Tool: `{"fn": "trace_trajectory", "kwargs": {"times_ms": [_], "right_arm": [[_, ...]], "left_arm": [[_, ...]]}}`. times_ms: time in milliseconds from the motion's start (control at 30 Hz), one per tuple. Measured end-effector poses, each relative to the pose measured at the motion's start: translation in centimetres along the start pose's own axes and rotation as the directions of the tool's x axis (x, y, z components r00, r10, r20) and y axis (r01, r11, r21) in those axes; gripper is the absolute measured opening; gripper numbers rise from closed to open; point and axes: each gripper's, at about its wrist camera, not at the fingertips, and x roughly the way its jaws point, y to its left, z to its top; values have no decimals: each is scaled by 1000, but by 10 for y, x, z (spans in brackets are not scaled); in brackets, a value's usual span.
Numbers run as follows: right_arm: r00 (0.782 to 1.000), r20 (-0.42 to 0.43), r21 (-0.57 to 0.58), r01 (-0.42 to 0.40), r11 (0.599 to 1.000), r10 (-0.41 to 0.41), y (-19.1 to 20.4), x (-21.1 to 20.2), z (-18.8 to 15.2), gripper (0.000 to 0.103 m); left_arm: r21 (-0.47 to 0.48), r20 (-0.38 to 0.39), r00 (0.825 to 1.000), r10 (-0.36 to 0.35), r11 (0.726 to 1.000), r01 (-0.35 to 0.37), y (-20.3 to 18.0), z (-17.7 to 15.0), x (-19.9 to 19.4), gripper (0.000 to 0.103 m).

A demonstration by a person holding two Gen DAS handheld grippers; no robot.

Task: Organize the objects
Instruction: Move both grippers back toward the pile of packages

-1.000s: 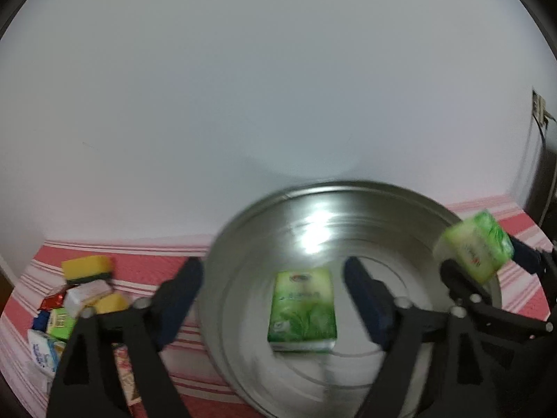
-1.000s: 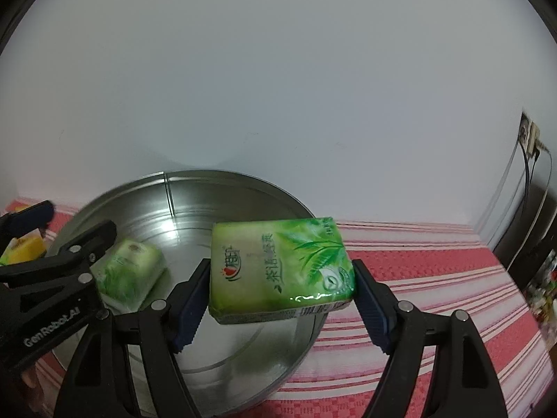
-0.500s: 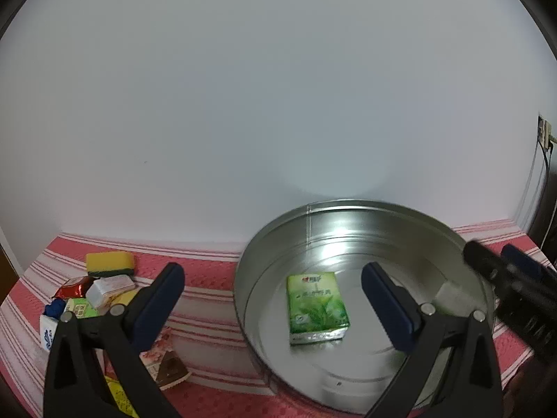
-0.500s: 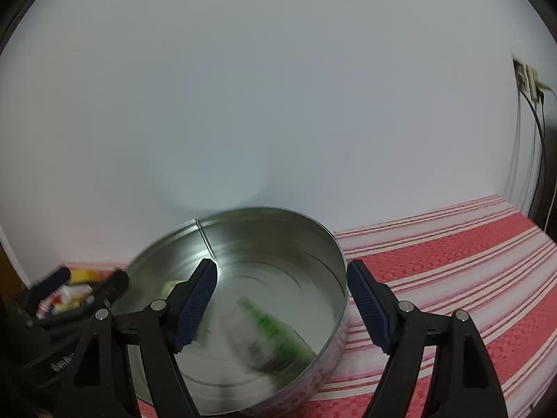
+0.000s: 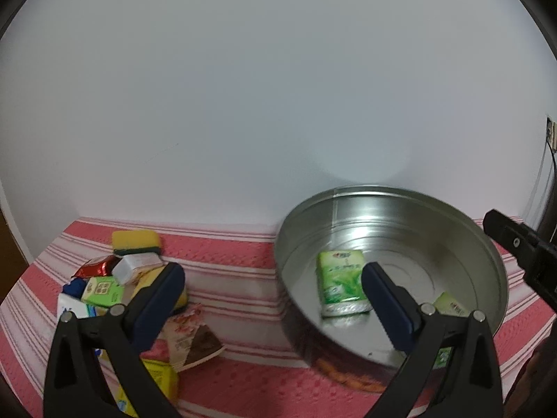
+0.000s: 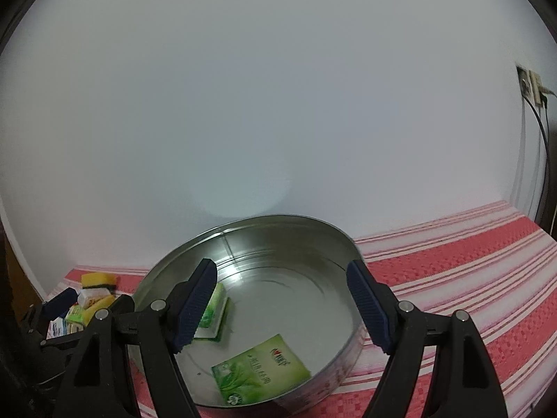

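Observation:
A round metal tin stands on a red striped cloth. Two green tissue packs lie inside it: one toward the left, one toward the front right. My left gripper is open and empty, above the cloth between the tin and a pile of small packs. My right gripper is open and empty above the tin. The pile also shows in the right wrist view, behind the left gripper's body.
The pile holds yellow sponges, a red foil packet, white and green boxes and a cake-picture packet. A white wall stands right behind the table. A wall socket with a cable is at the far right.
My right gripper opened and dropped its green tissue pack into the tin, then drew back. My left gripper drew back and swung left toward the pile.

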Motion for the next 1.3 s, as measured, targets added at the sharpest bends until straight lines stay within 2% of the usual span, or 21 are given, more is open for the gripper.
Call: {"fn": "trace_trajectory", "kwargs": {"times_ms": [400, 600, 833, 1133, 1300], "right_arm": [[996, -29, -79, -88, 993, 86, 34, -11, -11, 79], [993, -47, -121, -112, 986, 107, 50, -14, -17, 79], [990, -63, -149, -137, 979, 129, 62, -17, -25, 79], [980, -97, -192, -188, 963, 171, 86, -25, -35, 79], [973, -123, -244, -219, 945, 194, 108, -33, -46, 79]], "left_arm": [[43, 9, 996, 92, 995, -93, 25, -18, -12, 103], [61, 4, 994, 113, 992, -113, 38, -24, -19, 103], [9, -45, 994, 99, 995, -99, 66, -28, -20, 103], [-4, -49, 989, 136, 991, -137, 94, -29, -24, 103], [-36, -60, 987, 151, 988, -153, 127, -29, -29, 103]]}}
